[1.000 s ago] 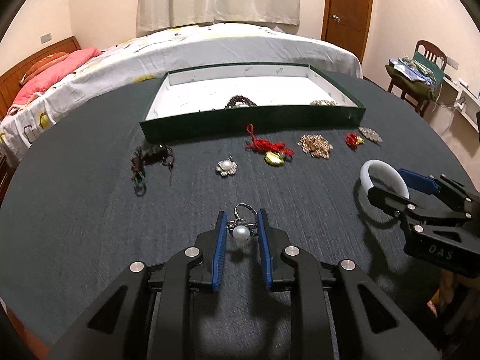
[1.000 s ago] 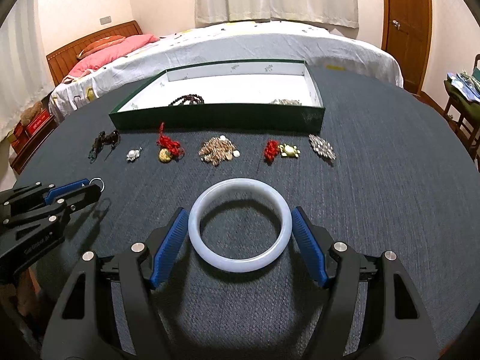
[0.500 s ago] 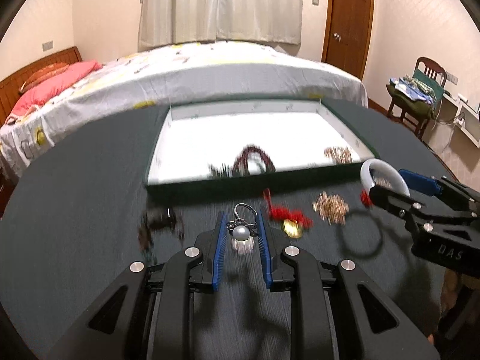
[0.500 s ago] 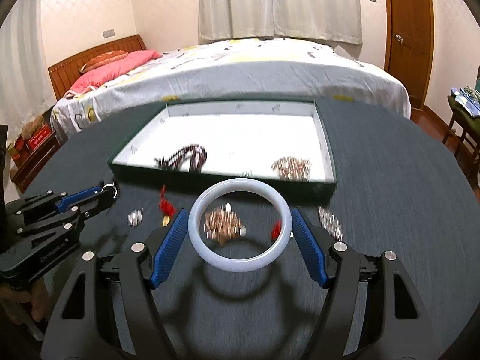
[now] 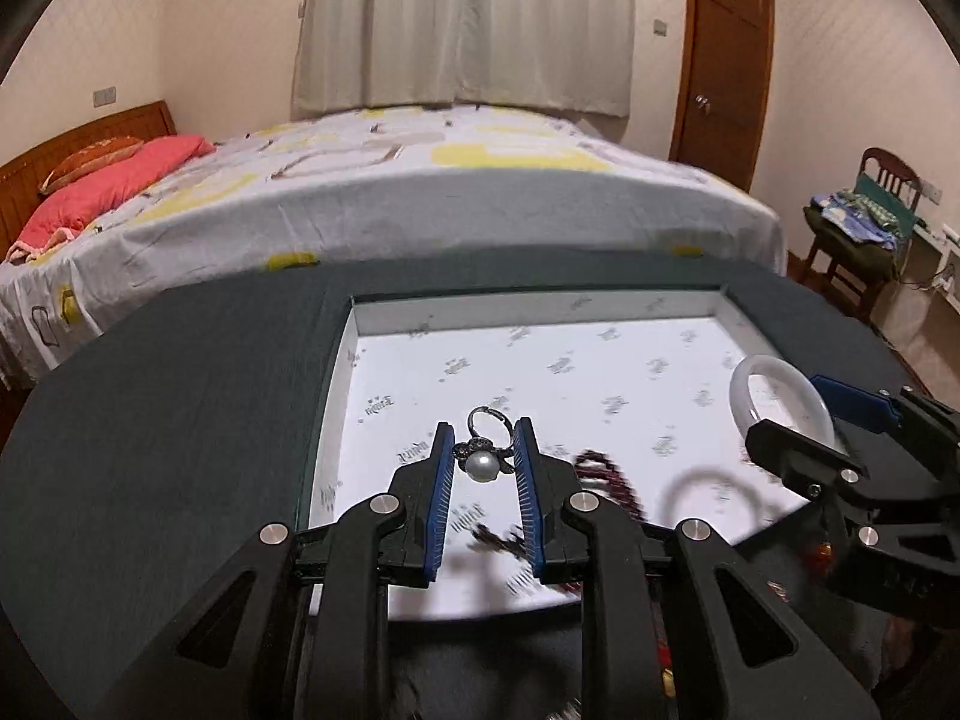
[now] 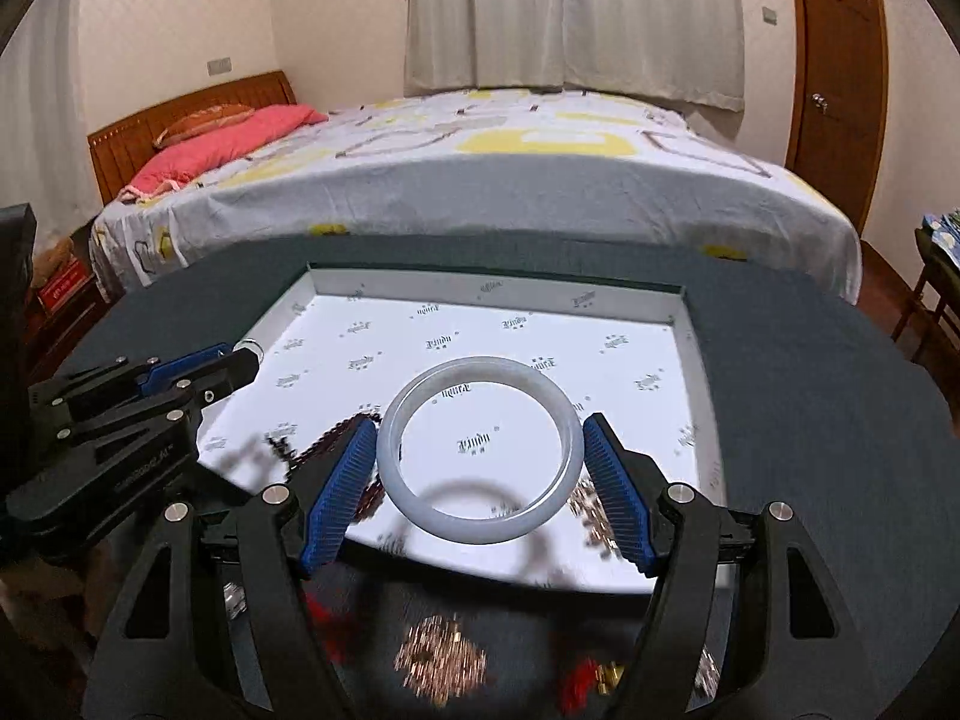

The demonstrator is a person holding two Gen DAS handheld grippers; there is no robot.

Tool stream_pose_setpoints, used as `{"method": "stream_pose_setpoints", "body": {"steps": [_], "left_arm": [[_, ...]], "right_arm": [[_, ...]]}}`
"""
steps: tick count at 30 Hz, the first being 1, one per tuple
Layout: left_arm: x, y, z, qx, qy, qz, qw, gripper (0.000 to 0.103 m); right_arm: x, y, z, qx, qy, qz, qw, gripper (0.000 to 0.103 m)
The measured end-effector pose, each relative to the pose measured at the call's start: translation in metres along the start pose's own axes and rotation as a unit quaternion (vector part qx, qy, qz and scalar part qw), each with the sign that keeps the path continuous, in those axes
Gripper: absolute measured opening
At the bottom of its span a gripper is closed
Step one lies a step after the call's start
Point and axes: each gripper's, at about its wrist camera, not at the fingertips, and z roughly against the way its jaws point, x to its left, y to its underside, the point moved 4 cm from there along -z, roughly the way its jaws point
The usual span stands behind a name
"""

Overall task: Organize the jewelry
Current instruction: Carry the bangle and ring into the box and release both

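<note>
While both loads hang over the white-lined box [image 6: 690, 324], the left tool [image 5: 483, 465] pinches a pearl ring [image 5: 482, 463] and the right tool [image 6: 480, 456] clamps a white bangle [image 6: 480, 450]; beads [image 5: 606, 480] lie inside, several pieces [image 6: 441, 660] wait on the worktop [image 6: 810, 390].

Pearl ring [image 5: 482, 463] between left fingers [image 5: 440, 483]

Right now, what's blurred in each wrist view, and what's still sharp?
Left wrist view: the pearl ring in the left tool is sharp; the dark beads on the box floor are smeared. Right wrist view: the white bangle in the right tool is crisp; the gold piece on the tablecloth is blurred.
</note>
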Motion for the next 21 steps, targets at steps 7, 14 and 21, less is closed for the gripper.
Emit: {"method": "stream_pose_setpoints", "body": {"steps": [7,14,21], "left_arm": [[0.012,0.017,-0.035,0.061,0.006,0.021,0.9979,0.021],[0.012,0.023,-0.044,0.080,0.011,0.012,0.9967,0.021],[0.009,0.022,-0.046,0.082,0.005,-0.004,0.9966,0.024]], "right_arm": [[-0.005,0.014,-0.042,0.051,0.003,-0.001,0.999,0.069],[-0.006,0.021,-0.055,0.078,0.002,-0.001,0.997,0.069],[-0.005,0.023,-0.060,0.091,0.002,0.001,0.996,0.070]]}}
